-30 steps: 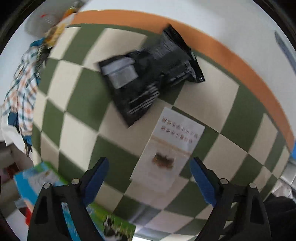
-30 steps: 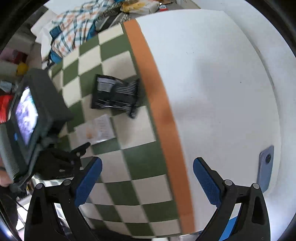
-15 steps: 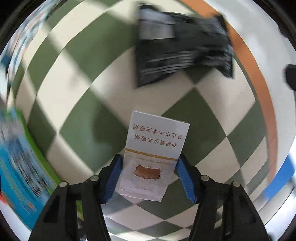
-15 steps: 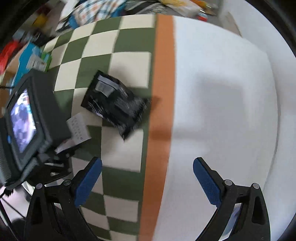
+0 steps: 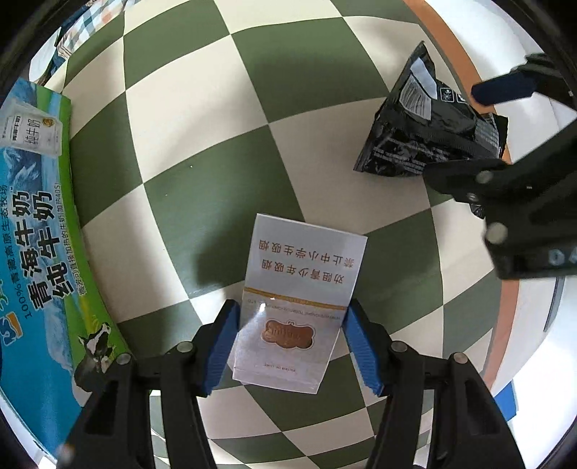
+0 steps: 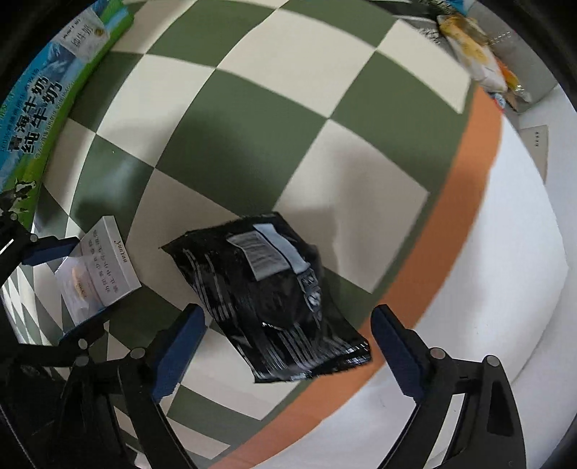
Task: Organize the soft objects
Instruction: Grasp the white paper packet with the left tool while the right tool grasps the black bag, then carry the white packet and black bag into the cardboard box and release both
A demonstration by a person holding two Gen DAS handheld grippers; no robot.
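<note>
A white box with red print [image 5: 306, 259] lies on the green-and-cream checked cloth [image 5: 216, 108]. My left gripper [image 5: 290, 324] points down at it, blue pads pressed on both long sides of its near end. A black foil pouch [image 6: 259, 281] with a grey label rests near the cloth's orange border [image 6: 450, 234]. My right gripper [image 6: 288, 324] hangs over the pouch's near end; its jaws are closing, the pouch lies between them, and the pads stand clear of it. The right wrist view also shows the white box [image 6: 97, 274] at the left. The pouch [image 5: 425, 144] sits at the right of the left wrist view.
A blue-and-green milk carton box [image 5: 32, 234] lies along the cloth's left side. Yellow snack packets [image 6: 476, 61] sit at the far corner. Plaid fabric [image 5: 90, 21] shows at the top left. Beyond the orange border is a white tabletop [image 6: 505, 288].
My left gripper rolled, came down and shut on the white box. My right gripper swung from over the white tabletop down over the black pouch, and its jaws narrowed a little.
</note>
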